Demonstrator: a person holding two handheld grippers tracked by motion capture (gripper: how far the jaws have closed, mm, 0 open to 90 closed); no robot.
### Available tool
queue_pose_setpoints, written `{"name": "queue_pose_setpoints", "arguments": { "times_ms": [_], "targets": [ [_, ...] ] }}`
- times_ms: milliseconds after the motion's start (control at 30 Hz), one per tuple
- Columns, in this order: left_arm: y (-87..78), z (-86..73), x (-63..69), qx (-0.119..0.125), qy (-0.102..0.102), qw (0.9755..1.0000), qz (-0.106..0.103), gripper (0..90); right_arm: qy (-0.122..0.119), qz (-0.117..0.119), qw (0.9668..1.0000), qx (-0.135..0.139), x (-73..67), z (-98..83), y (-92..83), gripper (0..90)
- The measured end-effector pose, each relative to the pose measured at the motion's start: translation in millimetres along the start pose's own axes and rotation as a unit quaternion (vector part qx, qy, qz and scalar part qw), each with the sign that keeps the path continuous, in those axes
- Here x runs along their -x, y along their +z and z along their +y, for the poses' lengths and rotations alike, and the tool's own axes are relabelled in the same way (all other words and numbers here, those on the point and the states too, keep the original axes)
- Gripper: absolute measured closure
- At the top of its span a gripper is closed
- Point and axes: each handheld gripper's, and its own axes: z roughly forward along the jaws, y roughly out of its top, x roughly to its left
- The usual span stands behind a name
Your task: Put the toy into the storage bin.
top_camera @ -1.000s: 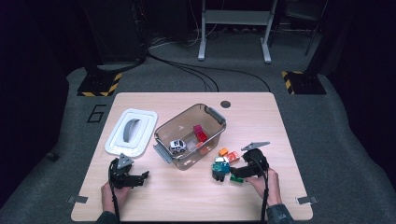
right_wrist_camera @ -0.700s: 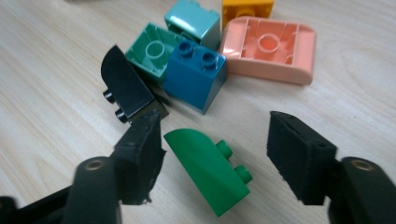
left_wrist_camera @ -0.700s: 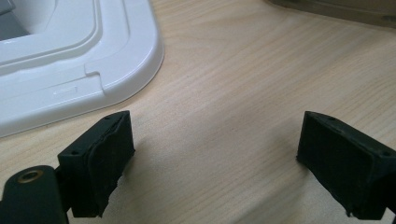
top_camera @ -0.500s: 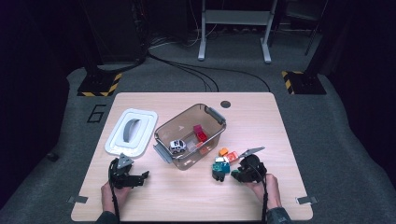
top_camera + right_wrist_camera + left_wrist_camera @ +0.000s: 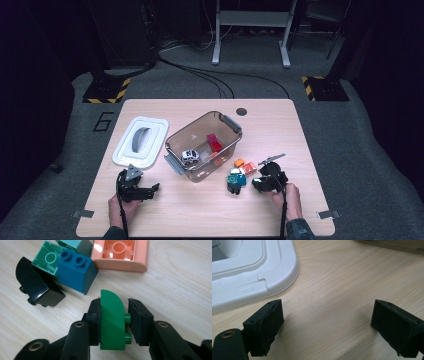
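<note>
My right gripper is shut on a green curved brick, its jaws having just closed on the brick's two sides just above the wooden table. Close in front lie a black brick, a blue brick, a light green brick and a peach brick. In the high view the right gripper sits right of this brick pile. My left gripper rests at the table's front left, jaws open and bare.
A clear brown bin stands mid-table with a toy car and a red brick inside. Its white lid lies to the left, with the lid's corner just ahead of the left gripper.
The right gripper has shifted and turned slightly beside the brick pile. The left hand and gripper have stayed still.
</note>
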Motion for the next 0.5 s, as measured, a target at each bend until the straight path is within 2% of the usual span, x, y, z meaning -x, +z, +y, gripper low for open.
{"name": "queue_pose_setpoints", "arguments": {
  "times_ms": [133,167,267,433,500],
  "targets": [
    [0.0,0.0,0.0,0.0,0.0,1.0,0.0,10.5,0.003,-0.005,1.0,0.004,2.8,1.1,-1.7,66.7],
    [0.0,0.0,0.0,0.0,0.0,1.0,0.0,10.5,0.013,-0.006,0.9998,0.015,5.2,1.6,-3.3,66.8],
    [0.0,0.0,0.0,0.0,0.0,1.0,0.0,10.6,0.017,-0.002,0.9995,0.026,9.7,2.0,-6.3,66.8],
    [0.0,0.2,-0.6,0.0,0.004,1.0,0.001,10.5,0.035,-0.002,0.9974,0.062,21.5,7.1,-15.0,66.8],
    [0.3,-0.1,0.3,0.001,-0.004,1.0,-0.001,10.5,0.047,-0.003,0.9957,0.079,27.7,12.2,-18.8,66.8]
  ]
}}
